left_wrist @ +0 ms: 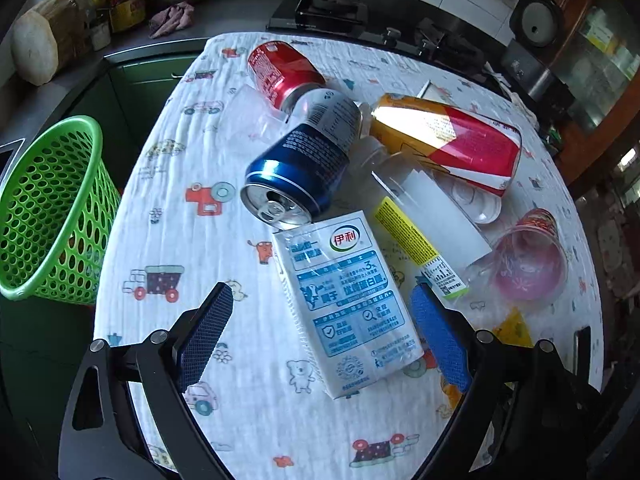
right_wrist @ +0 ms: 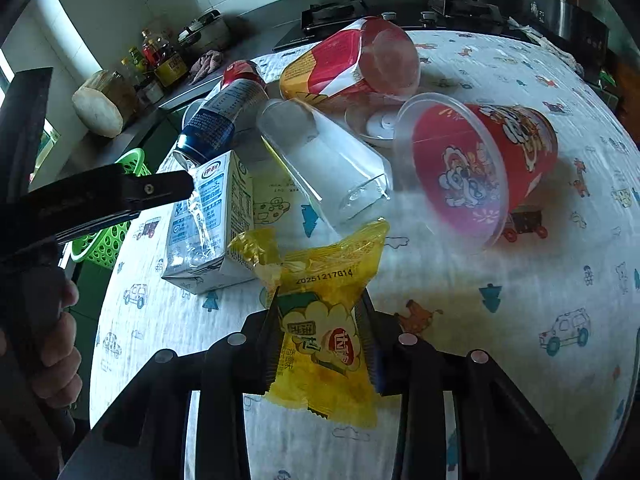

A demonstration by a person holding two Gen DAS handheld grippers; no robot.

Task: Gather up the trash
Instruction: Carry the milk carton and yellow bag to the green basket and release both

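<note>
Two sets of jaws: the right gripper (right_wrist: 320,336) pinches the yellow snack wrapper (right_wrist: 324,320) by its middle; the slack film could slip out on the way to the green basket (left_wrist: 52,208), off the counter (left_wrist: 168,200) at nine o'clock. The left gripper (left_wrist: 320,336) gapes wide around the milk carton (left_wrist: 344,304), untouched; closing crookedly could skid it into the blue can (left_wrist: 304,160) at twelve o'clock. Count: two cans, one carton, one wrapper, one basket

I see my left gripper (left_wrist: 320,340) wide open around the milk carton (left_wrist: 348,304), pads clear of it, blue can (left_wrist: 300,168) just beyond, green basket (left_wrist: 52,208) far left.
</note>
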